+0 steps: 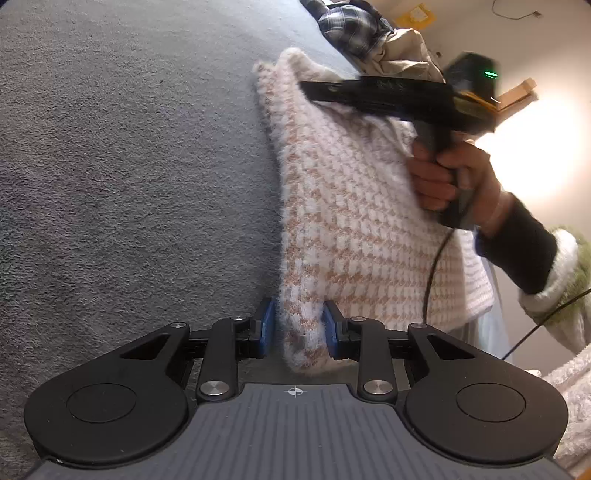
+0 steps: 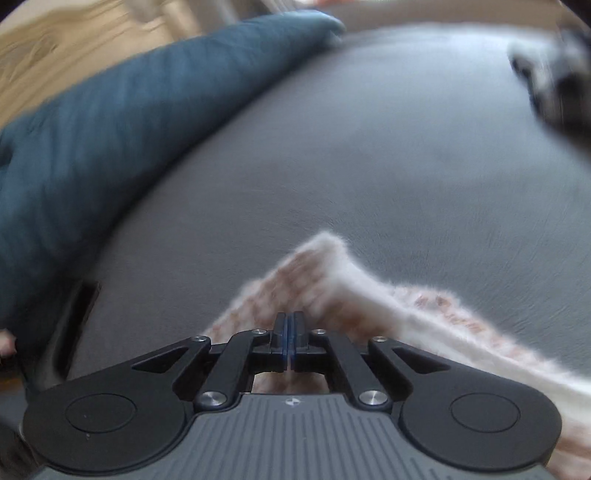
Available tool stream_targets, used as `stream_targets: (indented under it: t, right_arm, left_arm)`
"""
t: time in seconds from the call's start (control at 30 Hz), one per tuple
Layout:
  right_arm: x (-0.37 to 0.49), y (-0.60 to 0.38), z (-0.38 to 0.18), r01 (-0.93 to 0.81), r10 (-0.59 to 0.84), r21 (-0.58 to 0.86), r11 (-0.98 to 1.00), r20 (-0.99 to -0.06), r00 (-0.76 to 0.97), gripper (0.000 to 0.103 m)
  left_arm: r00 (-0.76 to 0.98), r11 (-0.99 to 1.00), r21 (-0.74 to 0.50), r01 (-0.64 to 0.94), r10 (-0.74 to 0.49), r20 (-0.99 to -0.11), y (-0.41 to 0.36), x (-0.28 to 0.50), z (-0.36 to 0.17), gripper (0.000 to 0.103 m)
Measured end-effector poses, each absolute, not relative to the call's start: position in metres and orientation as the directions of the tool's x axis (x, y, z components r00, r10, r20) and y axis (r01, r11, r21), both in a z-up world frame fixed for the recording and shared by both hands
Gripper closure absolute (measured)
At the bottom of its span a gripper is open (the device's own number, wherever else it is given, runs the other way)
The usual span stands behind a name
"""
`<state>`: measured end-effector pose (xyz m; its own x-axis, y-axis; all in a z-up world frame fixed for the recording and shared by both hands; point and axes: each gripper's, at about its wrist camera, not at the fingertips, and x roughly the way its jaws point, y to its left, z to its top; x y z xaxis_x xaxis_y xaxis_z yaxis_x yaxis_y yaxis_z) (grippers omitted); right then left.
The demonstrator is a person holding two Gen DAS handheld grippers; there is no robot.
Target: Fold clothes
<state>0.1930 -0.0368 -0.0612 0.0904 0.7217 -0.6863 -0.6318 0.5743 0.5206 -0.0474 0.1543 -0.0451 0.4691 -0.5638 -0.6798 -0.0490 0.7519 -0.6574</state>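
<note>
1. Nearest, the left gripper (image 1: 298, 334) is closing its blue pads around a thick folded corner of the fuzzy pink-and-white knit (image 1: 354, 221); the pads are sitting against the pile on both sides, so it looks clamped on the knit.
2. The knit is lying on the grey bed cover (image 1: 129, 166), along its right side, one edge lifted.
3. Farther along, the right gripper (image 2: 290, 325) is pinched together, jaws fully closed, with the knit's (image 2: 332, 288) far edge bunched round the tips. A thin layer may be caught between the pads, though I cannot tell for sure.
4. The risk, to my eye: if the right grip is only on fluff, the edge could slip out mid-fold and the layers would land crooked. The trailing cable (image 1: 436, 266) could also drag across the knit.
5. The right view is smeared by blur. A blue pillow (image 2: 92, 147) is lying far left, and a pile of other clothes (image 1: 369, 33) far right is cut off.
</note>
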Motion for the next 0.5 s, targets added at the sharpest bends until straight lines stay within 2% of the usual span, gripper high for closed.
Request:
stream_targets:
  t: [0.07, 0.2, 0.33, 0.4, 0.5]
  right_arm:
    - [0.21, -0.04, -0.067, -0.508, 0.758, 0.637, 0.579, -0.65, 0.049, 0.103]
    - [0.214, -0.031, -0.062, -0.503, 0.746, 0.627, 0.594, -0.664, 0.054, 0.103]
    - [0.233, -0.068, -0.055, -0.333, 0.841, 0.785, 0.522, -0.538, 0.052, 0.102]
    - [0.236, -0.111, -0.04, -0.303, 0.873, 0.822, 0.483, -0.477, 0.099, 0.102]
    - [0.227, -0.179, -0.018, -0.29, 0.838, 0.786, 0.545, -0.506, 0.203, 0.101]
  left_arm:
    - [0.47, 0.745, -0.665, -0.05, -0.57, -0.674, 0.156, -0.047, -0.047, 0.073]
    - [0.461, 0.729, -0.682, -0.055, -0.588, -0.665, 0.158, -0.045, -0.049, 0.071]
    - [0.466, 0.733, -0.676, -0.073, -0.575, -0.673, 0.161, -0.044, -0.036, 0.07]
    - [0.5, 0.768, -0.639, -0.035, -0.541, -0.677, 0.164, -0.045, -0.02, 0.069]
    - [0.561, 0.795, -0.606, 0.007, -0.505, -0.656, 0.172, -0.041, 0.004, 0.069]
